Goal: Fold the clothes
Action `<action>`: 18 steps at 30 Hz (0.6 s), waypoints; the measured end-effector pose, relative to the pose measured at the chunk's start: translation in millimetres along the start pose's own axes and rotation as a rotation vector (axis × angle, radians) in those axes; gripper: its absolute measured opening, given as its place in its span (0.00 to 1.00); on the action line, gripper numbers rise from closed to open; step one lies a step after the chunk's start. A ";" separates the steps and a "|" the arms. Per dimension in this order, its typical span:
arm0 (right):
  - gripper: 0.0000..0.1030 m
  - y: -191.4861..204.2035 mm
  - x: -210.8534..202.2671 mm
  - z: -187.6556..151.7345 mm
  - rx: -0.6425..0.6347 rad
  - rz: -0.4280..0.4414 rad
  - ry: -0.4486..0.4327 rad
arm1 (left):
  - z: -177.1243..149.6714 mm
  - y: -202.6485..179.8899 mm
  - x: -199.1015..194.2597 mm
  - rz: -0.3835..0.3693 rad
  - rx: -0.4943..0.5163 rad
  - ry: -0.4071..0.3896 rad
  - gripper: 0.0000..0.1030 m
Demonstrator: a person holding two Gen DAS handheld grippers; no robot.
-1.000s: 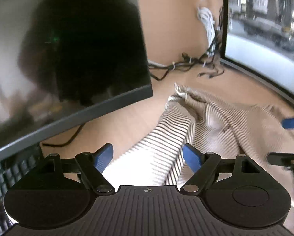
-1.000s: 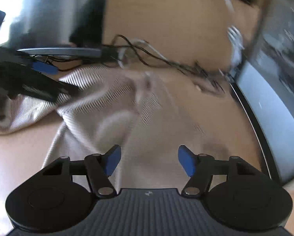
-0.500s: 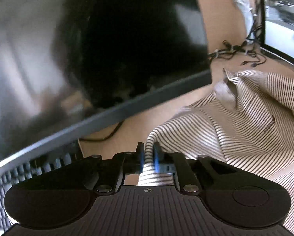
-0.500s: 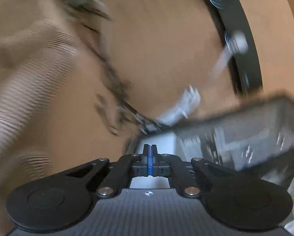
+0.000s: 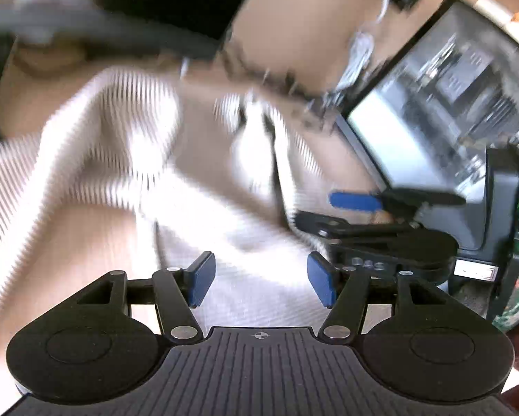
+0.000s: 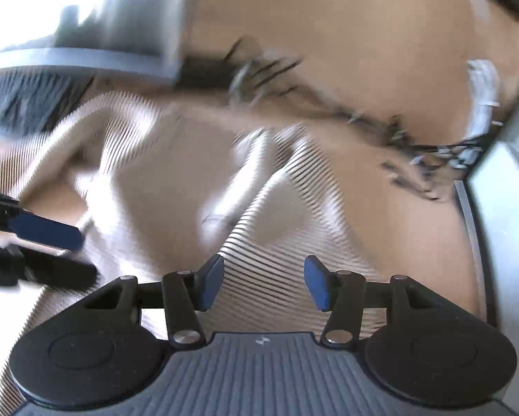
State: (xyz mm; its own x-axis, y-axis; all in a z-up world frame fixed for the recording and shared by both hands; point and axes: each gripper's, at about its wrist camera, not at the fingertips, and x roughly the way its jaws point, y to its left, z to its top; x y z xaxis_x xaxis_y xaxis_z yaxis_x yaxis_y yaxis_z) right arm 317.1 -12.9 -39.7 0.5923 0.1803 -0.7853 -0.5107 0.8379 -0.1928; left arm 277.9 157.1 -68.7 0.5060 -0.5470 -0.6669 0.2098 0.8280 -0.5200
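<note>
two open grippers over a striped garment

both the left gripper (image 5: 261,279) and right gripper (image 6: 262,282) have just been opening, jaws apart, nothing clamped. the striped garment (image 6: 276,208) lies rumpled on a tan desk (image 6: 363,52), between what seem to be monitors (image 5: 450,104); blurred cables (image 6: 380,121) trail behind.

Motion blur smears my striped garment (image 5: 127,145) and the cable tangle (image 6: 380,128); the monitor (image 5: 443,104) runs off frame.
</note>
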 end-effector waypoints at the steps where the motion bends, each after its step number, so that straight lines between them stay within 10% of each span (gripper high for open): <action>1: 0.49 10.6 6.3 -2.2 -0.063 -0.004 0.026 | -5.4 0.9 4.8 0.002 -0.012 0.015 0.62; 3: 0.39 21.1 4.8 -8.2 -0.316 -0.044 0.021 | -11.7 2.1 6.2 0.005 -0.017 0.027 0.63; 4: 0.07 26.3 4.0 -11.2 -0.443 -0.064 0.017 | -12.6 2.4 3.0 0.004 -0.011 0.024 0.63; 5: 0.01 21.2 3.0 -13.7 -0.570 -0.130 0.010 | -11.6 3.6 3.8 -0.001 -0.022 0.024 0.63; 10: 0.00 -40.4 16.6 -9.7 -0.994 -0.506 -0.008 | -11.4 13.5 6.0 -0.013 -0.064 0.014 0.62; 14: 0.01 -83.7 -13.1 49.0 -0.482 -0.271 0.027 | -13.2 9.6 15.8 -0.002 -0.060 0.011 0.62; 18: 0.50 -61.7 -54.1 41.8 -0.221 0.067 0.032 | -15.9 9.0 14.0 0.000 -0.052 0.010 0.63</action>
State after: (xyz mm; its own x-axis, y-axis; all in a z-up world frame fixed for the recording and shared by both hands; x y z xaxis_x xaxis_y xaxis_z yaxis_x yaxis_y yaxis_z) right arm 342.6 -52.8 39.3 0.5340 0.2121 -0.8185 -0.6743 0.6909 -0.2608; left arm 273.5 155.0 -91.1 0.4975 -0.5482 -0.6722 0.1658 0.8208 -0.5467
